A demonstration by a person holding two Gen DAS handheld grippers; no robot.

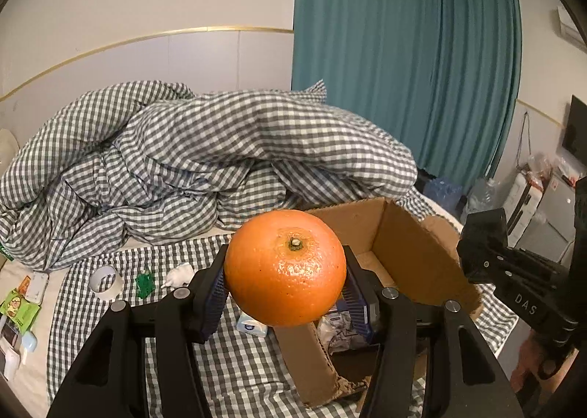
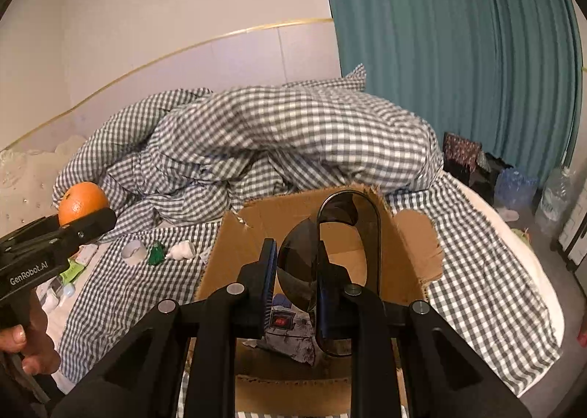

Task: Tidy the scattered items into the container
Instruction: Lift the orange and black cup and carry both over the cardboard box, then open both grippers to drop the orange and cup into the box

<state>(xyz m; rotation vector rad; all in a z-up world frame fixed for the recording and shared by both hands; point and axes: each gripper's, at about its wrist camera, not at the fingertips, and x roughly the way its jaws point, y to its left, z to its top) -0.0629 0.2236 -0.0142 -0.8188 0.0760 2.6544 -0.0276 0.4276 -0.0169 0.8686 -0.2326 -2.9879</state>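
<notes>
Orange in left claw, dark glasses in right claw, both over the bed by the box

Left wrist view: Left claw (image 1: 285, 284) sits nearest, fingers closed onto an orange (image 1: 285, 267), stem end facing the camera, pads pressing both sides. Orange is held up off the bed, at the near left corner of the cardboard box (image 1: 414, 253). Box stands open on the checked sheet (image 1: 234, 363), flaps up, crumpled paper and a small packet showing inside at the bottom. Left of the box on the sheet: tape roll (image 1: 105, 281), green toy (image 1: 144, 284), white figurine (image 1: 178, 275), all near each other, apart from the box. Tissue pack (image 1: 251, 325) lies just under the orange, beside the box wall. Rumpled checked duvet (image 1: 205, 161) heaped behind. Right claw (image 1: 477, 256) visible at far right edge, above the box's right flap.

Right wrist view: Right claw (image 2: 295, 271) closed on dark glasses (image 2: 299, 271), one lens pinched between the pads, frame arm looping up and to the right. Glasses hang over the open box (image 2: 403, 253), not touching it. Left claw (image 2: 86, 222) at far left with the orange (image 2: 82, 201) in it, over the bed and left of the box. Tape roll (image 2: 132, 252), green toy (image 2: 156, 253), white figurine (image 2: 180, 251) in a row on the sheet left of the box. Teal curtain (image 2: 458, 51) behind.
</notes>
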